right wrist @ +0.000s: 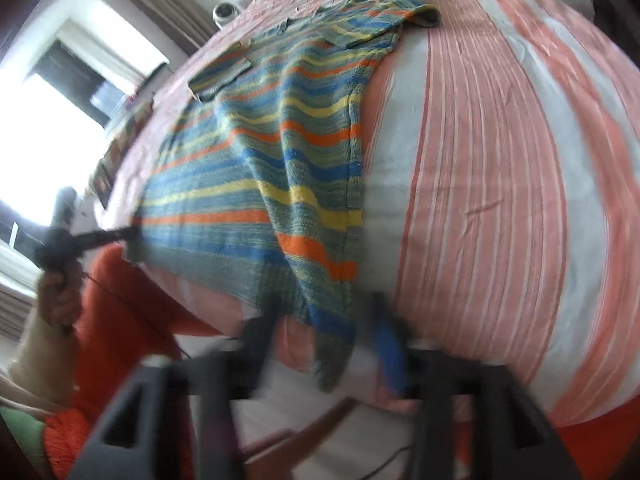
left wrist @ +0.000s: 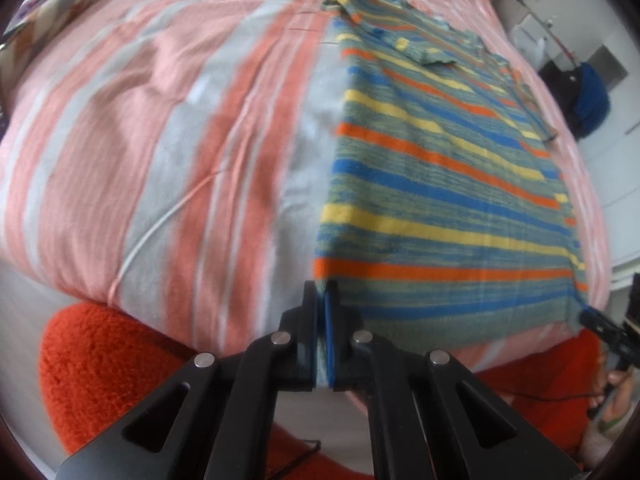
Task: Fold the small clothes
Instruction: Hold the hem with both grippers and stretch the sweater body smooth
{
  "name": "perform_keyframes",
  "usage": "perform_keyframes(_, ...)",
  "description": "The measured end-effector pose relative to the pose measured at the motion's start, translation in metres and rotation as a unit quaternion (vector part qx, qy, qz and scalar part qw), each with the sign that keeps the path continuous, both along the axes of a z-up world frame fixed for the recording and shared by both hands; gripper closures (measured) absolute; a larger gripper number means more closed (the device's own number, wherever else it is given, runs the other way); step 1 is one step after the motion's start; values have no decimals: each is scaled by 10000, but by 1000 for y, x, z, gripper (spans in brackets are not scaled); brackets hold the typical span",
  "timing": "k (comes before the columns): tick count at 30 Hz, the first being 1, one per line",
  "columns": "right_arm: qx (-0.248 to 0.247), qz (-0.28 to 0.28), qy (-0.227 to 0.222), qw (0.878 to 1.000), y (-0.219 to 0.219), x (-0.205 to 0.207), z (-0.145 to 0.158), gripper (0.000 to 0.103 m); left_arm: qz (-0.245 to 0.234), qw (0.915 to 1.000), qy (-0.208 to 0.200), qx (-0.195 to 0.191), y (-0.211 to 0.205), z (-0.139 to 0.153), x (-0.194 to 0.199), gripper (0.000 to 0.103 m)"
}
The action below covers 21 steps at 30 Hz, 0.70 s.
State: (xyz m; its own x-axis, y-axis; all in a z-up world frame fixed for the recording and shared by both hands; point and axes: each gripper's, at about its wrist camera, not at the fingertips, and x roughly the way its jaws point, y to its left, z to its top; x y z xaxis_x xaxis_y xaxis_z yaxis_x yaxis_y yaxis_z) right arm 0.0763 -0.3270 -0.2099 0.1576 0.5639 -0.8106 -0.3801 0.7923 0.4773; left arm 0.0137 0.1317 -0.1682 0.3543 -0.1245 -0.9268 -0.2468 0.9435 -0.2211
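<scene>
A small striped knit shirt (left wrist: pixel 440 184), green with blue, yellow and orange bands, lies on the bed. It also shows in the right wrist view (right wrist: pixel 256 184). My left gripper (left wrist: pixel 323 296) is shut on the shirt's near left hem corner; it also shows in the right wrist view (right wrist: pixel 120 236) at that corner. My right gripper (right wrist: pixel 324 320) is open, its jaws apart on either side of the hanging near right hem corner, and blurred. It also shows in the left wrist view (left wrist: pixel 592 318) at the hem's right end.
The bed has a pink and grey striped cover (left wrist: pixel 160 128). An orange fluffy rug (left wrist: pixel 104 360) lies below the bed's near edge. A patterned pillow (left wrist: pixel 52 8) sits at the far left. Furniture and a blue bag (left wrist: pixel 592 96) stand at the right.
</scene>
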Motion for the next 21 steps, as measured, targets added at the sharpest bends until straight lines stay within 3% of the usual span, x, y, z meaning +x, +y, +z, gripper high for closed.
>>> perform_keyframes(6, 922, -483, 557, 9930, -29, 6, -1, 39, 152, 9997, -9, 215, 8, 13, -13, 103)
perform_keyframes(9, 1093, -815, 707, 9881, -43, 18, -7, 40, 102, 9994, 90, 311, 5, 6, -7, 103)
perform_keyframes(10, 1158, -834, 822, 9863, -42, 22, -13, 44, 83, 9993, 123, 349, 2, 3, -4, 103)
perform_keyframes(12, 1234, -716, 954, 9852, -35, 26, -21, 80, 63, 9990, 180, 396, 0, -1, -2, 103)
perform_keyframes(13, 1156, -584, 942, 9871, -27, 28, -23, 89, 72, 9989, 181, 422, 1, -1, -2, 103)
perform_keyframes(17, 502, -376, 432, 9971, -19, 20, 3, 96, 182, 9994, 102, 279, 15, 12, -13, 103)
perform_keyframes(21, 271, -243, -5, 9993, -31, 2, 49, 96, -44, 9980, 132, 621, 8, 13, -19, 103)
